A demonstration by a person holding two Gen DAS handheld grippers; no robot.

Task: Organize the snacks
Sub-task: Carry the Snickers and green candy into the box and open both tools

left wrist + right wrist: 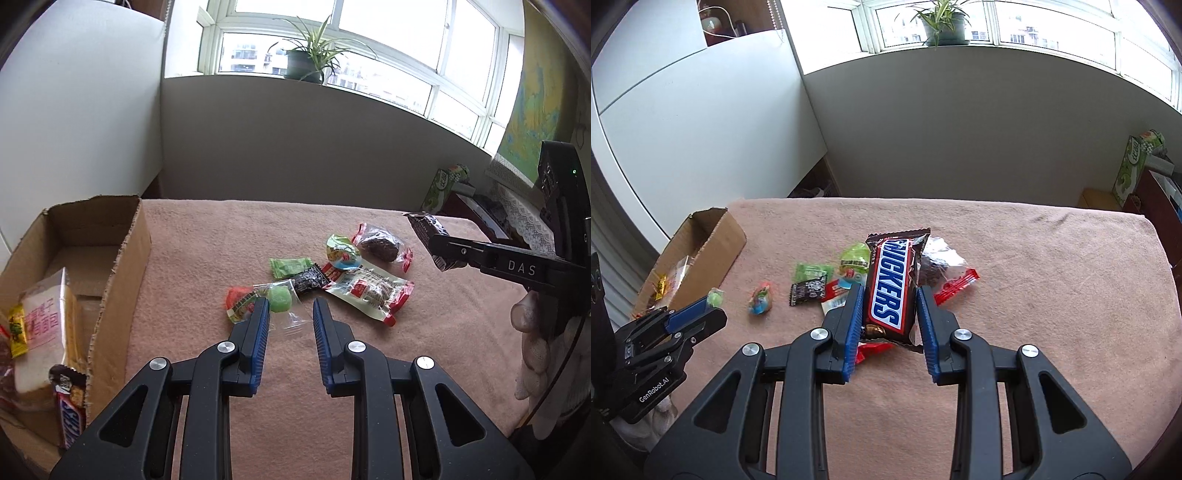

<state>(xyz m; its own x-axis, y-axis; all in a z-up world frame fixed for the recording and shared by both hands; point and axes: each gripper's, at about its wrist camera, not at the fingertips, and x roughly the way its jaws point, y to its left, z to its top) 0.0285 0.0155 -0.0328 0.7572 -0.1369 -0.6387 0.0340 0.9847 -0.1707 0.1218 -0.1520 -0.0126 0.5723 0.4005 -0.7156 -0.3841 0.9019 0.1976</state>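
from right wrist, snickers bar [888, 282] label legible

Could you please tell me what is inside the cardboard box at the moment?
Cardboard box: a bread packet, a Snickers bar and a yellow sachet. Its near corner is out of frame.

Left tool [291, 314] clamped shut, right tool [891, 302] gripping, both angled down
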